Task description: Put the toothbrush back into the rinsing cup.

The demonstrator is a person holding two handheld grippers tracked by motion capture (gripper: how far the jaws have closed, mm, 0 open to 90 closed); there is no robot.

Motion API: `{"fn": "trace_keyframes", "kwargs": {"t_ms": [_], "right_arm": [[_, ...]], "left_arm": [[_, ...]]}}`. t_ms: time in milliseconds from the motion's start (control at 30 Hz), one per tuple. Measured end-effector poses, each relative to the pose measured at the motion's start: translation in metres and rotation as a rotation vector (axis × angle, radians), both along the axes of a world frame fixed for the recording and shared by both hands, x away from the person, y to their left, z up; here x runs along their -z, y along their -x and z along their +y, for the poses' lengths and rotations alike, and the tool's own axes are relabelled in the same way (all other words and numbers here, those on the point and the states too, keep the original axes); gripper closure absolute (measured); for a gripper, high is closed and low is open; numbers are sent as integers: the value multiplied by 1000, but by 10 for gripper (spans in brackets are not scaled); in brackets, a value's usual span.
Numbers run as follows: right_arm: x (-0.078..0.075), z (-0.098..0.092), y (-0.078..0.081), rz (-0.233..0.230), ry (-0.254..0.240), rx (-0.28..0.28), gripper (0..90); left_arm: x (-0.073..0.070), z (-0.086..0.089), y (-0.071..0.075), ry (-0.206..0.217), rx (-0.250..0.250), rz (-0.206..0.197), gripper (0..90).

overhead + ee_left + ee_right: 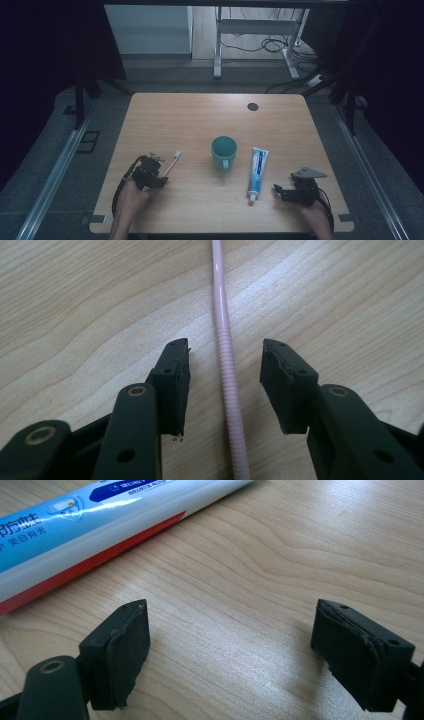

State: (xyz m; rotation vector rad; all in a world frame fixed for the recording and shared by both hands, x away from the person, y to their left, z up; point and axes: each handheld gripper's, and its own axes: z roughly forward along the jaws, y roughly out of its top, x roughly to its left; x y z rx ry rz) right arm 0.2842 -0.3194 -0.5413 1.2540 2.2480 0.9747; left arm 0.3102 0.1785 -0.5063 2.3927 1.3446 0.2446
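Straddling a pink toothbrush [226, 355], the left hand-held gripper [225, 390] gapes; the right hand-held gripper [230, 645] gapes beside toothpaste [75, 535].

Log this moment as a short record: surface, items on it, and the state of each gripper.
surface: wooden table
cup: teal mug, upright, mid-table
toothpaste: tube lying flat, right of the mug, cap end toward the person
toothbrush: pink toothbrush lying flat, left of the mug
left gripper: open, jaws either side of the toothbrush handle, not closed on it
right gripper: open, beside the tube, holding nothing
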Motion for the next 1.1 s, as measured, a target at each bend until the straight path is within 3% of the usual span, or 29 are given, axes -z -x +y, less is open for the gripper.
{"fn": "trace_keyframes", "kwargs": {"t_ms": [133, 767, 1100], "right_arm": [[0, 0, 0, 0, 0, 0, 155], [0, 0, 0, 1, -1, 0, 155], [0, 0, 0, 0, -1, 0, 155]], "left_arm": [[-1, -2, -10, -12, 3, 43, 547], [-7, -19, -43, -84, 19, 167, 577], [-10, -30, -58, -124, 17, 234, 649]]}}
